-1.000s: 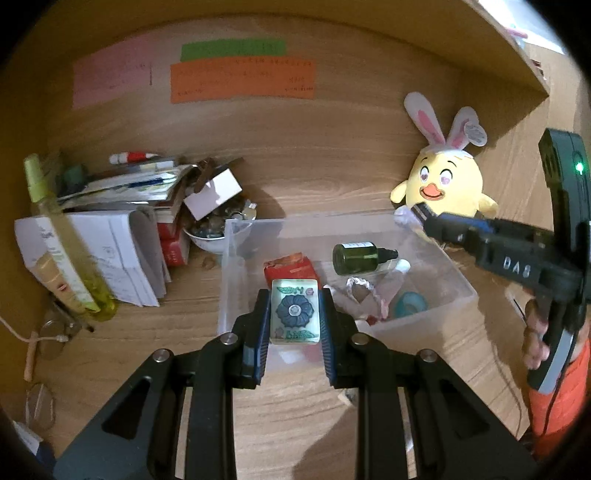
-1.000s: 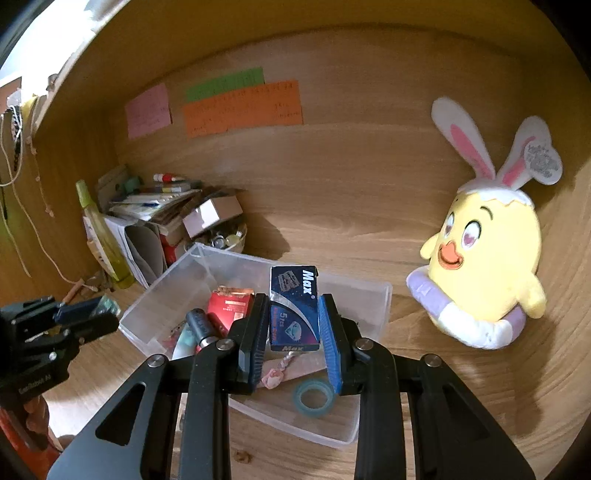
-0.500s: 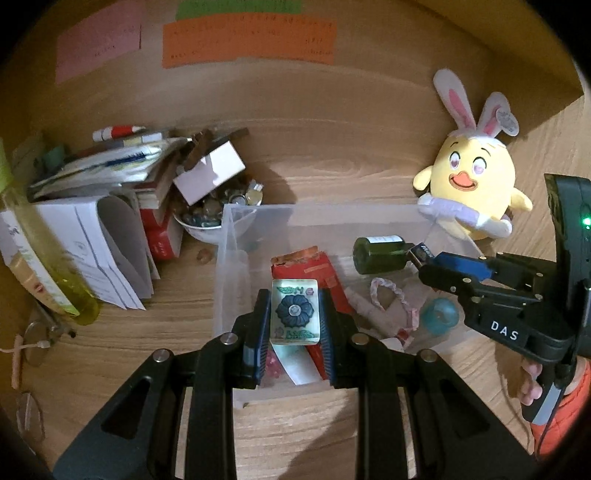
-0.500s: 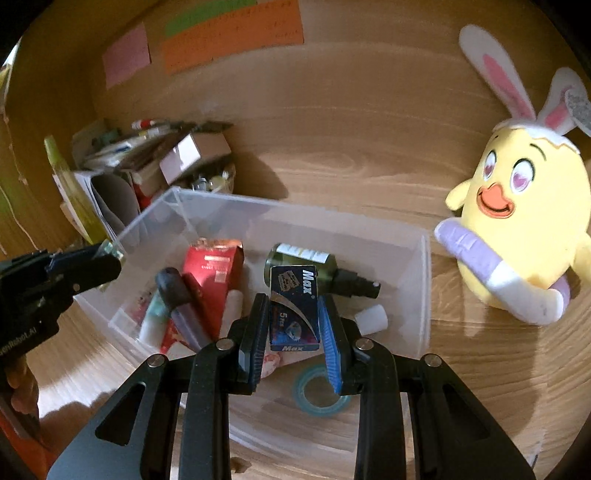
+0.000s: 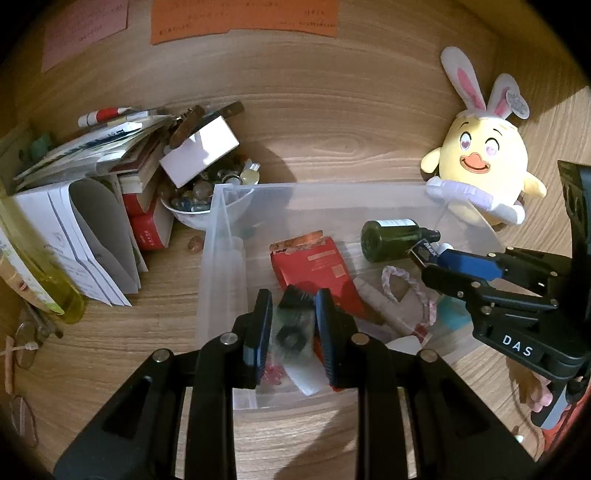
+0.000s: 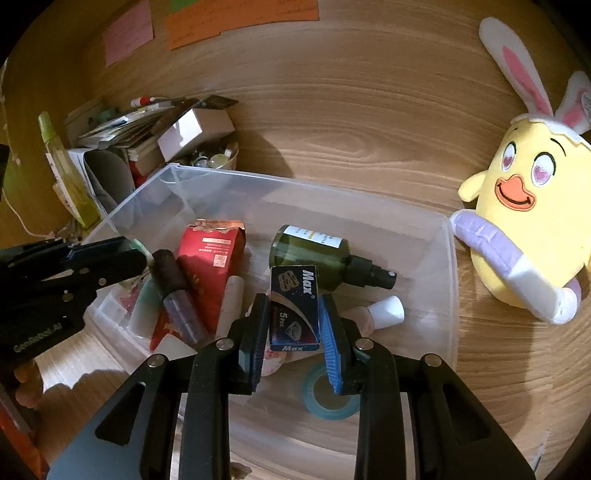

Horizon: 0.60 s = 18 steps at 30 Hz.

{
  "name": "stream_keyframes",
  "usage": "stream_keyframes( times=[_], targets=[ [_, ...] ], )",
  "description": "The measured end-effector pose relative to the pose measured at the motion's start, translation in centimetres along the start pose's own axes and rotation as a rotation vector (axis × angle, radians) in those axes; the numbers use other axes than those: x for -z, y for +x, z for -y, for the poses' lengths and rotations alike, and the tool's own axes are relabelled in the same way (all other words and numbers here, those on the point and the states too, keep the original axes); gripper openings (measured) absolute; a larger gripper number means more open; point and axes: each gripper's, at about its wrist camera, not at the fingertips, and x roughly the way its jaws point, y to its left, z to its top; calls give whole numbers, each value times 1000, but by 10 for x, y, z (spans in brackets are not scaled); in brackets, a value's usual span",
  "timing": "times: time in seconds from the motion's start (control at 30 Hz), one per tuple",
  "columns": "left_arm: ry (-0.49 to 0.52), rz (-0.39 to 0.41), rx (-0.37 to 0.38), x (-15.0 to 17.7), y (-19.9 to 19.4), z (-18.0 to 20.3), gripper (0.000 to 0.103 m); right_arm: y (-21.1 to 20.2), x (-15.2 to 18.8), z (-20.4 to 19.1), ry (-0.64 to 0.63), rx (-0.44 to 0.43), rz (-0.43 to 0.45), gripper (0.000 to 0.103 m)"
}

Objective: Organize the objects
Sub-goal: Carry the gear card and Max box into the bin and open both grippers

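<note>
Tile (image 5: 291, 334) between left claw (image 5: 291, 325) fingers — motion-blurred, pattern unreadable; tape (image 6: 328, 397) — partly behind right claw (image 6: 294, 325).

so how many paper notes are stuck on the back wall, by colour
pink note: 1
orange note: 1
green note, only a sliver at the top edge: 1
total: 3

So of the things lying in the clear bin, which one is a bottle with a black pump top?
The dark green bottle with the white label, lying on its side toward the bin's back wall. The red packet and teal tape roll nearby are not bottles.
</note>
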Motion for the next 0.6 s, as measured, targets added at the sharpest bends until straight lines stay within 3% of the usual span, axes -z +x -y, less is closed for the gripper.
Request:
stream_keyframes(
  times=[0.2,0.33,0.47,0.6],
  targets=[
    [35,23,-5,0,-11,9,30,-2,0,-1,3,4,1,27],
    [53,60,-12,1,-25,15,50,-10,0,-3,-11,15,17,44],
    [54,86,-14,3,-40,17,61,-28,0,-9,-29,19,59,57],
    [66,111,-31,9,-56,18,72,-48,5,-10,-30,-2,86,63]
  ],
)
